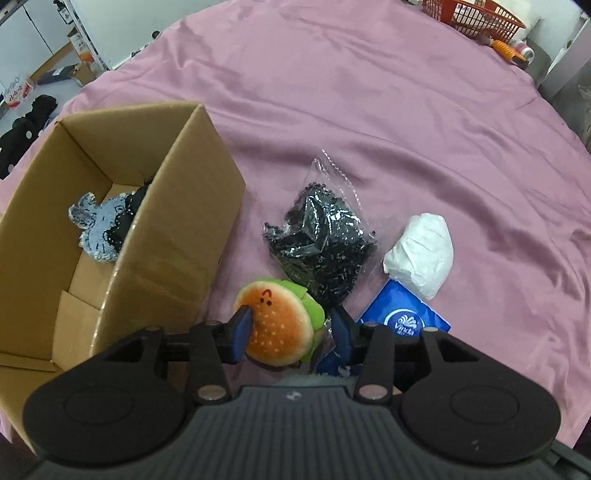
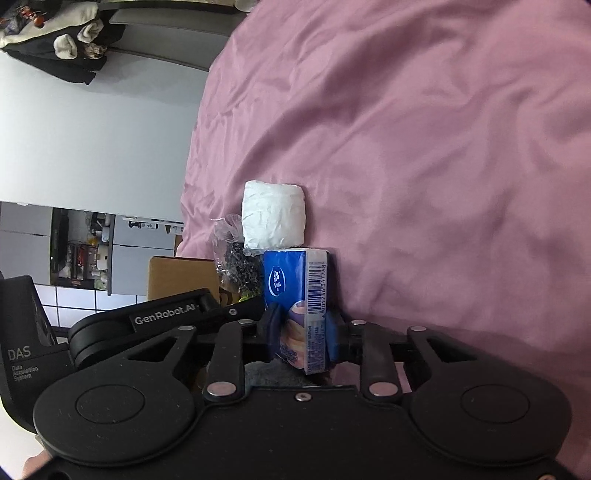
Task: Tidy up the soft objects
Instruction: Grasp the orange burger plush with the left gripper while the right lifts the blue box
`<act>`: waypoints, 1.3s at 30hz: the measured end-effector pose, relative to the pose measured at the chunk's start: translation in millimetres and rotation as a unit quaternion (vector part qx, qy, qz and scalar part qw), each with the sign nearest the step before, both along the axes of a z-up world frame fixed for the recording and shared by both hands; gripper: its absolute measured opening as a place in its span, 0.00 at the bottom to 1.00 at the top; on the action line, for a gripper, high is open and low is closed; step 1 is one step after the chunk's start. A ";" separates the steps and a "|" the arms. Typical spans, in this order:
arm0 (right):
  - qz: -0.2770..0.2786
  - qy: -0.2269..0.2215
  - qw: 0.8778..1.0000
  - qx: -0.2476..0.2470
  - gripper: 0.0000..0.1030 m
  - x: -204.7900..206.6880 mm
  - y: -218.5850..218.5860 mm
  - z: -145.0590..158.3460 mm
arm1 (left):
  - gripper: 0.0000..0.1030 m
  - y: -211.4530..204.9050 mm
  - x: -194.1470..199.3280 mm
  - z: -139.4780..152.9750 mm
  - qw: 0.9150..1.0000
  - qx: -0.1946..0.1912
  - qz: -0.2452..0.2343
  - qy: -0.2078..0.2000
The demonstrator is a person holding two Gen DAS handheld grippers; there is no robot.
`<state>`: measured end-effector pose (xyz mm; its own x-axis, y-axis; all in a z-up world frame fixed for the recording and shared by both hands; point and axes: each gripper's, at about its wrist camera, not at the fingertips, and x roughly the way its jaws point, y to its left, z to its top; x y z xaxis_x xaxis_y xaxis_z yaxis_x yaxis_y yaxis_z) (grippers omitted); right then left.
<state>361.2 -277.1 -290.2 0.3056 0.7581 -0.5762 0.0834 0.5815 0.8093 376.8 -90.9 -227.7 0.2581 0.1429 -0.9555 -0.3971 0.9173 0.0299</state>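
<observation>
Even, soft indoor light; sharp at centre, fisheye bending at the edges, glare on the bead bag (image 1: 321,236).

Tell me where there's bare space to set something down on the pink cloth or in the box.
Free: the wide pink cloth between the bead bag and the far orange basket, and the near half of the cardboard box floor. Crowded: the near edge, where the burger plush, tissue pack, white bundle and bead bag cluster.

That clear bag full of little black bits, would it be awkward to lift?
Probably floppy: the bag of black bits lies slumped and creased on the pink cloth. Its glossy plastic looks slippery. Its loose contents would likely shift and sag when lifted.
</observation>
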 end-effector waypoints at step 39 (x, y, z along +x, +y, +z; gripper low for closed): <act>-0.030 -0.135 0.986 -0.097 0.20 -45.2 44.1 122.6 | 0.20 55.2 -89.4 99.3 0.979 -0.120 -0.004 -0.166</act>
